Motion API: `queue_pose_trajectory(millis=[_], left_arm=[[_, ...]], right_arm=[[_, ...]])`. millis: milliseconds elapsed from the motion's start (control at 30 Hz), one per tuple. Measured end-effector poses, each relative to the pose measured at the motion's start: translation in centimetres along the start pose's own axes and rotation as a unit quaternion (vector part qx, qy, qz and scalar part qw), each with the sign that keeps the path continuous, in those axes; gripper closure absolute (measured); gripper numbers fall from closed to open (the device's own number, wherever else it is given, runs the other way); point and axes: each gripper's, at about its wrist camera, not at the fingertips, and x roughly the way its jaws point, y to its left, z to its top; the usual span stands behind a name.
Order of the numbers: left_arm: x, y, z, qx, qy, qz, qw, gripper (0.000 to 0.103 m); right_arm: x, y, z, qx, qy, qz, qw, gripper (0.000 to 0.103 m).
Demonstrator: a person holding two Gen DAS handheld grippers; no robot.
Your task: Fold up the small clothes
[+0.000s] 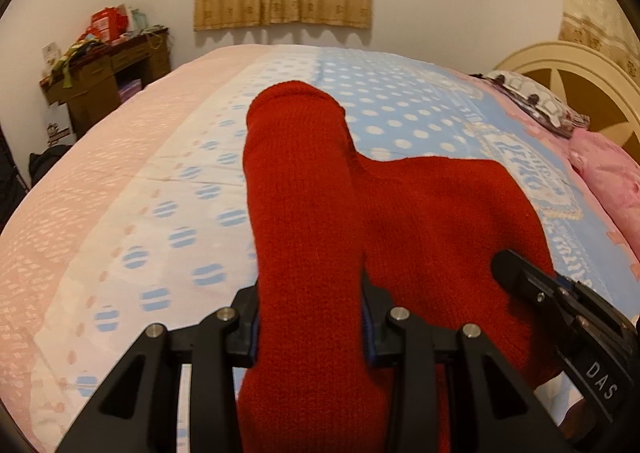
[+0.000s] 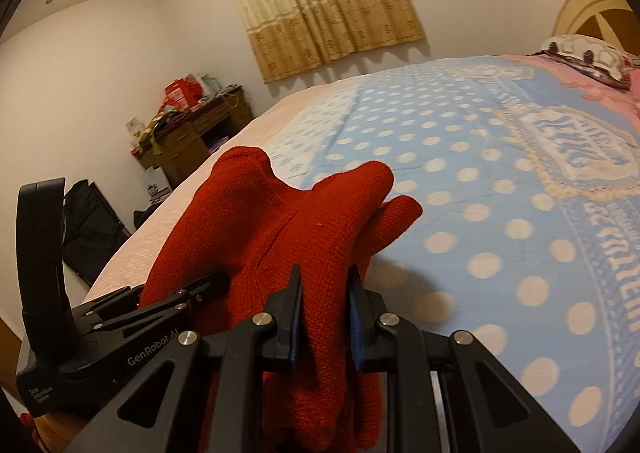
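Both tools are clamped on the red knit garment point(image 1: 308, 213): your left tool point(image 1: 310, 327) pinches a thick fold running straight out ahead of it, and your right tool point(image 2: 325, 323) grips a bunched edge just beside it. The garment lies at the near edge of the bed point(image 1: 168, 189), over the dotted blue sheet, with part of it hanging below the tools where you cannot see it. From the right wrist view the left tool point(image 2: 200, 293) sits close on your left, biting the same cloth.

You appear to be mid-fold, carrying the held edge. Keep both grips firm and move the tools together at one height, so the knit doesn't stretch or twist between them. Lay the fold flat on the sheet and line up the edges before you let go; thick knit tends to spring back, so press it down first.
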Motion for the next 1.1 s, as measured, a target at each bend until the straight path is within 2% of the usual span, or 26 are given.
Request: queue_pose_trajectory(millis=[300,533,833,1100], left_arm=[[-0.3,4.7,0.2,-0.028,-0.005,0.034,0.9990,0.066],[-0.1,7.0,0.6,-0.044,-0.008,0.054,0.9975,0.066],[1.4,8.8,1.7,-0.040,-0.013,0.083,0.9956,0.066],[3.7,8.7,3.2,-0.010,-0.022,0.114,0.9931,0.066]], right_arm=[[2.6,5.2,0.2,-0.026,0.012,0.034,0.999,0.083],[4.6,7.6,0.3,-0.035,0.020,0.056,0.998,0.083],[7.8,8.8,1.4,-0.040,0.022,0.065,0.997,0.083],[10.9,8.6,1.9,-0.040,0.020,0.044,0.998,0.083]])
